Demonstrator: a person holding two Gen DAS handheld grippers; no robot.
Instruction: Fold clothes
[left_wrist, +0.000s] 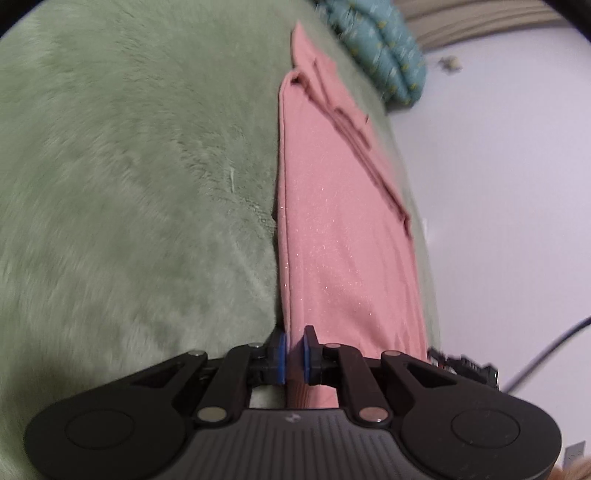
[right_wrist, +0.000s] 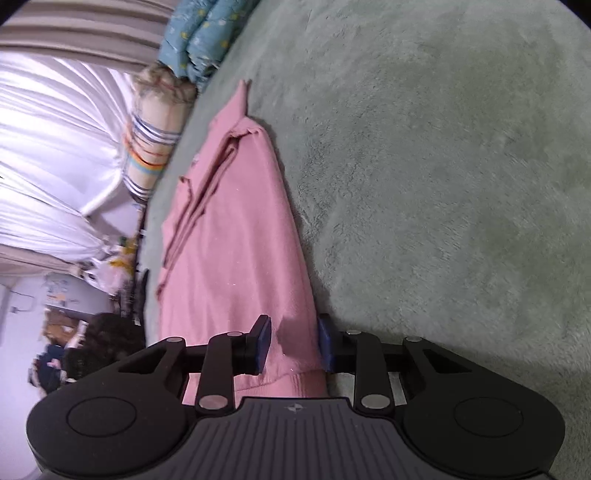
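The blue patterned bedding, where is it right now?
The blue patterned bedding is bunched at the green blanket's far edge, just beyond the pink garment.

Two wrist cameras, close over a bed

Each looks forward and downward along its own fingers; both share the pink garment (left_wrist: 332, 221) (right_wrist: 236, 229), green blanket (left_wrist: 129, 166) (right_wrist: 443, 166) and teal bedding (left_wrist: 380, 48) (right_wrist: 199, 33)

- Right gripper (right_wrist: 293, 343), black with blue pads, jaws apart around the near hem of a folded pink knit garment (right_wrist: 236, 236).
- Garment lies on a plush sage-green blanket (right_wrist: 443, 166).
- Teal patterned quilt (right_wrist: 199, 33) beyond.
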